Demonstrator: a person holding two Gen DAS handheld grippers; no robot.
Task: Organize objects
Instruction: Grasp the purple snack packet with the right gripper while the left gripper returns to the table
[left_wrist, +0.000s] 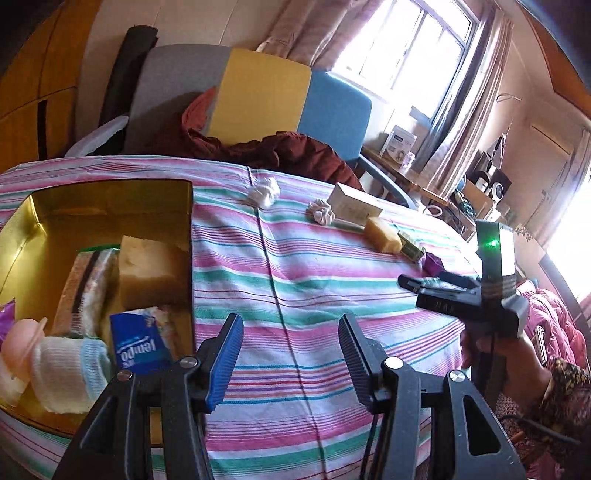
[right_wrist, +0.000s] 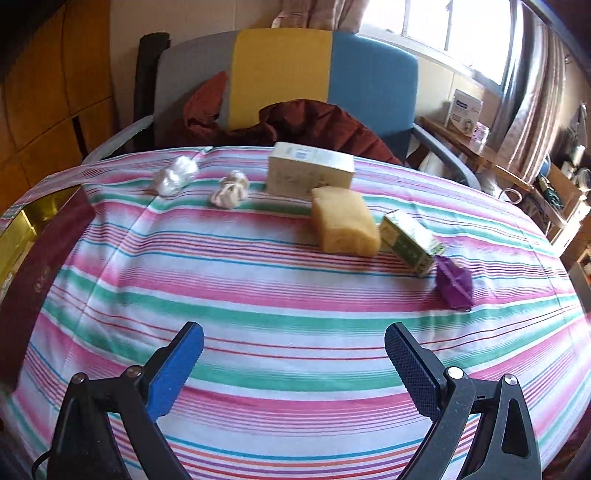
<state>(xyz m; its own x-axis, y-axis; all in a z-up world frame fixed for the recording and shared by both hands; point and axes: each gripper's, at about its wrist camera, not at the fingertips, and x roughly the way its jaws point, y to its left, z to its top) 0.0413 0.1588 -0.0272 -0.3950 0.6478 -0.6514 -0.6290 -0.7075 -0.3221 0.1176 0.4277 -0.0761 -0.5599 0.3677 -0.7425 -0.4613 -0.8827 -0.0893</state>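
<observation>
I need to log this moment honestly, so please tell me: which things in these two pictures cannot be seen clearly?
- Gold box: left wrist view, near part hidden by the left gripper; right wrist view, cut by the left edge.
- Purple item in the box: cut by the frame edge.
- Cream carton: print too small to read.
- Shelf clutter: small and blurred.

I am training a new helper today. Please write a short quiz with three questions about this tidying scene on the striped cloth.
1. True or false: the right tool is holding the yellow sponge.
2. Which lies nearest the purple packet? A) green box B) white box C) gold box
3. Fill in: the blue tissue pack lies inside the ____ box.

Key: 1 false, both tools are open and empty; 2 A; 3 gold.
</observation>
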